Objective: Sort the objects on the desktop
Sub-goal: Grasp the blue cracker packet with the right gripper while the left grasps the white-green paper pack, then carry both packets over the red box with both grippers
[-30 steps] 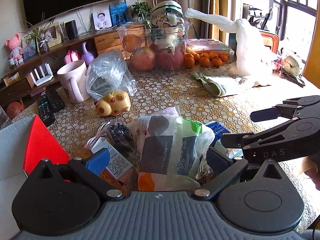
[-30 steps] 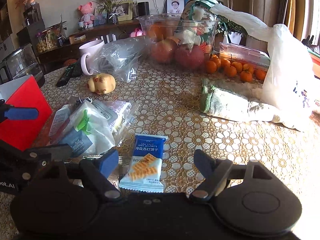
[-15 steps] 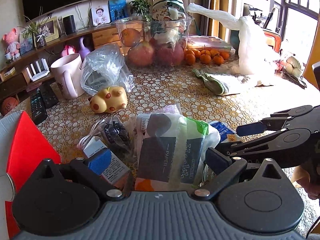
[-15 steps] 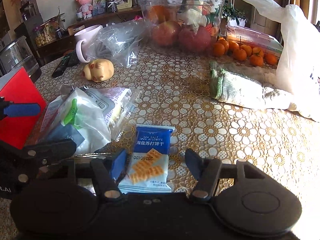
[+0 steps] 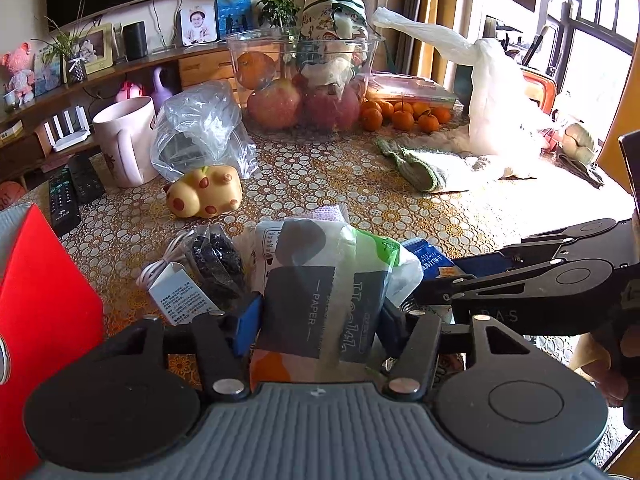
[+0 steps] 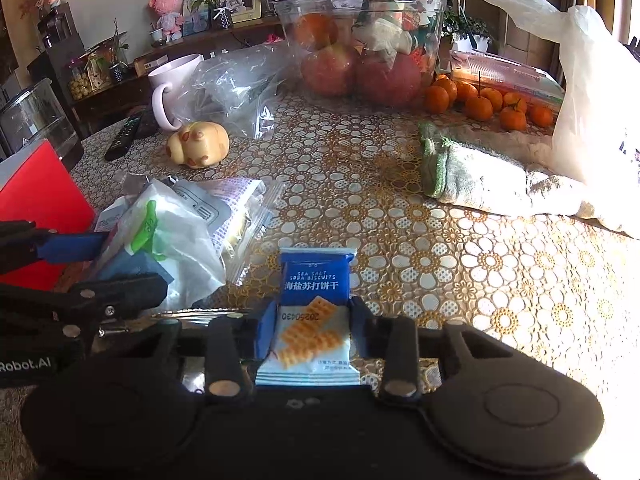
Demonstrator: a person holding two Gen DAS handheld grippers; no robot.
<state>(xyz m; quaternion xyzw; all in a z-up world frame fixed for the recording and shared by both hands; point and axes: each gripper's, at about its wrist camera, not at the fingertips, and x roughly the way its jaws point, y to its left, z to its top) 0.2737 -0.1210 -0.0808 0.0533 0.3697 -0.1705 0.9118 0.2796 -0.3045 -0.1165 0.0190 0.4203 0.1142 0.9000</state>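
My left gripper [image 5: 318, 320] is shut on a tissue pack [image 5: 320, 300] in grey, white and green wrapping, at the front of a pile of small packets on the patterned table. My right gripper [image 6: 310, 326] is shut on a blue and white soda biscuit packet [image 6: 314, 312] lying on the table. The right gripper also shows in the left wrist view [image 5: 520, 280], close to the right of the tissue pack. The left gripper shows in the right wrist view [image 6: 80, 276], beside the tissue pack [image 6: 168, 240].
A red box [image 5: 44, 312] stands at the left. A small white carton [image 5: 180, 296], a dark packet [image 5: 216, 260], a yellow pig toy [image 5: 204, 196], a pink mug [image 5: 124, 140], a clear fruit bowl [image 5: 300, 84], oranges [image 5: 400, 114], a cloth [image 5: 432, 164] and a white bag [image 5: 500, 116] lie beyond.
Both grippers have closed: the left onto the tissue pack, the right onto the biscuit packet. Both have moved slightly forward and lower over the table.
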